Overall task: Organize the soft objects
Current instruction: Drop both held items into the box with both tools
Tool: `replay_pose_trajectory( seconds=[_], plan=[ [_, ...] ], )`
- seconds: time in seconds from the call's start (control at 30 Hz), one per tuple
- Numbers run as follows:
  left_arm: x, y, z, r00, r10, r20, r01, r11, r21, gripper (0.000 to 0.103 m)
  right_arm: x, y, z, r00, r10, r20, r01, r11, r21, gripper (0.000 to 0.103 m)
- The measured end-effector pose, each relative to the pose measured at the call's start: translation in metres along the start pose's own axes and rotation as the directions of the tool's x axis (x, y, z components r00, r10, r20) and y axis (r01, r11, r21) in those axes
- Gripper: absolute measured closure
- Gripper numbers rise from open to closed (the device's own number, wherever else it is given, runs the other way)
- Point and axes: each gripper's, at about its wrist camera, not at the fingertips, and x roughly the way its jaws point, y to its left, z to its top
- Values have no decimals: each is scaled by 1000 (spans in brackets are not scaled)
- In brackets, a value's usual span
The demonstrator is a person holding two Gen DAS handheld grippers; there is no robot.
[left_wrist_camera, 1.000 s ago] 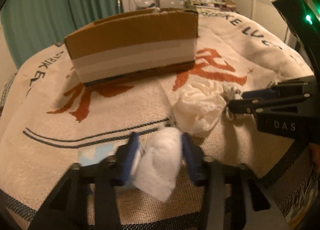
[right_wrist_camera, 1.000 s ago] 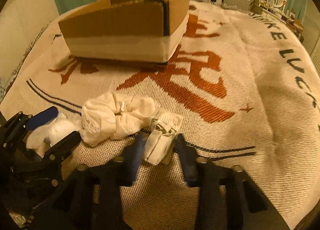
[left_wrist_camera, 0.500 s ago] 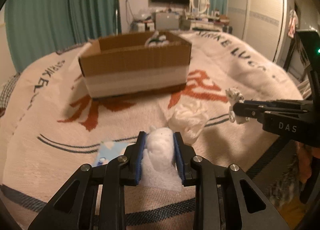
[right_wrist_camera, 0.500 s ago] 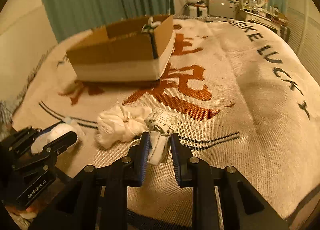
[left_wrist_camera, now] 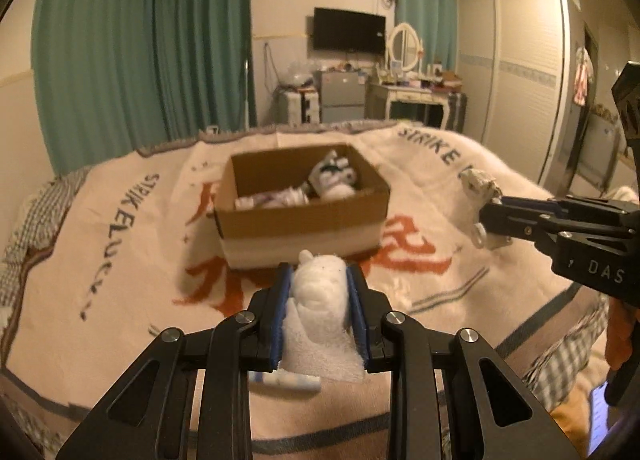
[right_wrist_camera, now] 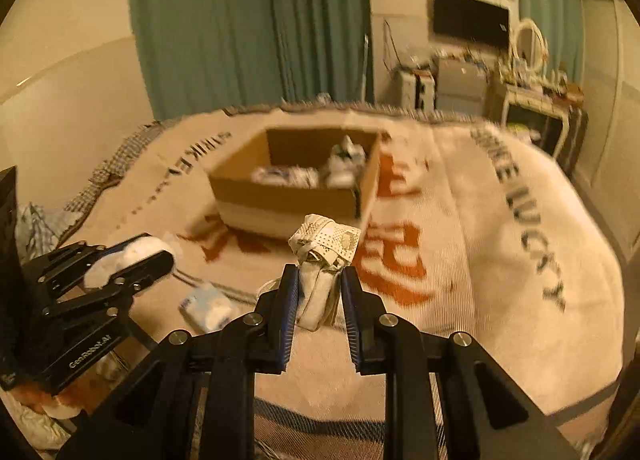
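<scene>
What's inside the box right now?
The box holds a few rolled soft items: a white-and-dark bundle in the far right corner and pale ones along the near wall. That wall hides the floor; exact count unclear.

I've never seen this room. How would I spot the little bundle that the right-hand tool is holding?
Find the cardboard box on the blanket with big red characters; nearer the camera, the right hand-held gripper holds up a perforated white sock bundle. Unlike the fluffy, plain white bundle in the left hand-held gripper, it is dotted with tiny holes and wrapped by a band.
</scene>
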Motion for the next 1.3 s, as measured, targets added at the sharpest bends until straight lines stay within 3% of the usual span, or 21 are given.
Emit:
replay_pose_trajectory(
  seconds=[0.1, 0.27, 0.4, 0.6, 0.87, 1.0, 1.2, 1.23, 1.3],
  plan=[
    [-4, 11, 22, 999, -13, 35, 14, 1000, -13, 77, -6, 9, 24, 999, 16, 41, -14, 999, -33, 82],
    [3, 28, 59, 996, 32, 85, -33, 999, 4, 76, -4, 22, 61, 995, 37, 91, -30, 997, -77, 82],
    [31, 42, 84, 994, 73, 86, -74, 997, 12, 76, 12, 29, 96, 992, 53, 118, -40, 994, -104, 82],
    [83, 63, 101, 996, 66, 59, -66, 998, -2, 76, 65, 25, 135, 992, 78, 104, -70, 994, -79, 82],
    [163, 86, 91, 999, 17, -34, -18, 999, -27, 76, 159, 9, 137, 997, 75, -2, -75, 995, -58, 81],
    [182, 89, 86, 999, -4, -37, 3, 1000, -22, 75, 203, -4, 130, 994, 93, -61, -95, 995, -31, 81],
    [194, 91, 87, 998, 30, -48, -31, 999, -20, 72, 229, -19, 122, 990, 126, -60, -125, 992, 16, 75],
    [194, 91, 87, 998, 35, -49, -36, 999, -16, 65, 229, -19, 122, 990, 126, -57, -126, 992, 18, 70],
    [191, 88, 87, 998, 47, -40, -47, 999, -6, 41, 227, -21, 122, 992, 118, -44, -117, 993, 20, 59]
  ],
)
